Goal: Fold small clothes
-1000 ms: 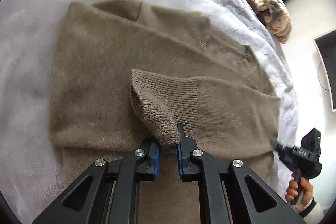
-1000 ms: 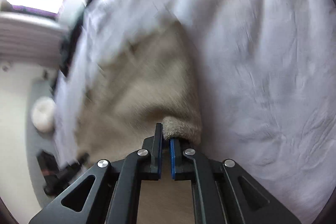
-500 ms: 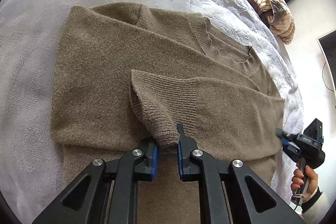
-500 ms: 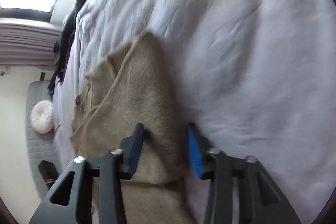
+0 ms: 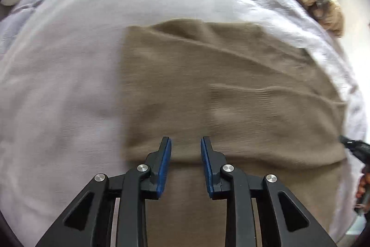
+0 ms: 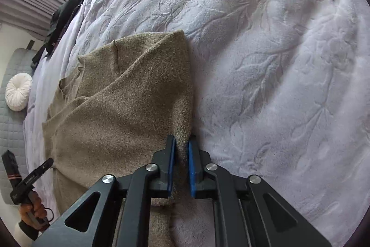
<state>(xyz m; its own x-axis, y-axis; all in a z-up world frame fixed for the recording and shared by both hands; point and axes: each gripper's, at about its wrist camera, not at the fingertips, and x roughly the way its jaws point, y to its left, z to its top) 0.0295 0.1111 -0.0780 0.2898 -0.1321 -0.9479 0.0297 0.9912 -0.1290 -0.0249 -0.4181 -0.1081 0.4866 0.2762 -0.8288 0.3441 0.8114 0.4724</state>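
Observation:
A brown knitted sweater (image 5: 231, 75) lies spread on the bed, with one sleeve folded across its body. The ribbed cuff (image 5: 231, 103) rests flat on the fabric. Just above the sweater's near fold hovers my left gripper (image 5: 186, 142), its jaws opening and nothing between the blue pads. In the right wrist view the sweater (image 6: 120, 103) runs away to the left. My right gripper (image 6: 181, 147) is shut on its right side edge, with the fabric pinched between the pads.
A lilac embossed blanket (image 6: 277, 61) covers the bed around the sweater. A pile of tan and dark clothes (image 5: 319, 1) lies at the far right. A white round cushion (image 6: 18, 92) sits on a grey seat beside the bed. A hand (image 6: 32, 207) shows at lower left.
My left gripper has let go of the sleeve cuff, which now lies flat, and has drawn back. My right gripper spread wide half a second ago and has shut on the sweater's edge again.

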